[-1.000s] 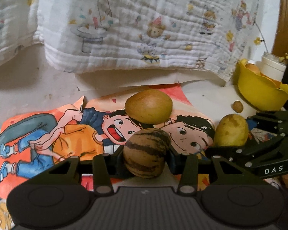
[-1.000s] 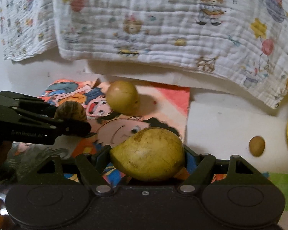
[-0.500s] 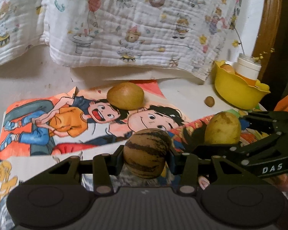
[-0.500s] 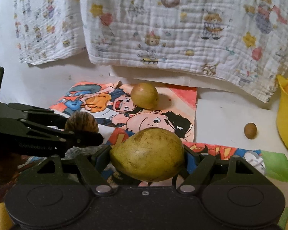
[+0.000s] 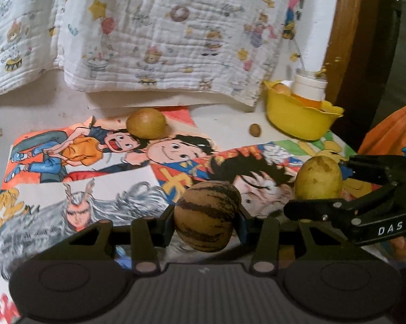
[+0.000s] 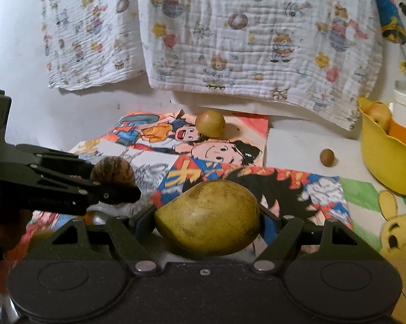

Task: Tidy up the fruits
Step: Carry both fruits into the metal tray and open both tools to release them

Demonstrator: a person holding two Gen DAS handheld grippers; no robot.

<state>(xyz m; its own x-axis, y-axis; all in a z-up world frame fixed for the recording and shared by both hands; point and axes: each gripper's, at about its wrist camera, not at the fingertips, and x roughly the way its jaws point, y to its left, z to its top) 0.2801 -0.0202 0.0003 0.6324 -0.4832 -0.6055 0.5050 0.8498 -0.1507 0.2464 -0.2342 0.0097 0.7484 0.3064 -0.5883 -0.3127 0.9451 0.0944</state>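
My left gripper (image 5: 206,220) is shut on a brown striped fruit (image 5: 207,214), held above the cartoon posters. My right gripper (image 6: 208,222) is shut on a yellow-green pear-shaped fruit (image 6: 207,217). Each gripper shows in the other's view: the right one (image 5: 319,189) with its yellow fruit (image 5: 318,176) at the right, the left one (image 6: 113,178) with the striped fruit (image 6: 113,171) at the left. A round brown-yellow fruit (image 5: 146,123) (image 6: 210,123) lies on the posters at the back. A small brown fruit (image 5: 255,129) (image 6: 327,157) lies near the yellow bowl (image 5: 297,120) (image 6: 381,159).
The bowl holds an orange-yellow fruit (image 6: 378,113) and a white jar (image 5: 309,86). A printed white cloth (image 5: 162,32) hangs over the wall behind. Cartoon posters (image 5: 81,167) cover the table. A brown wooden frame (image 5: 346,40) and orange fabric (image 5: 392,132) stand at the right.
Both grippers have drawn back from the wall and risen a little, each keeping its fruit. More of the posters and the yellow bowl have come into view.
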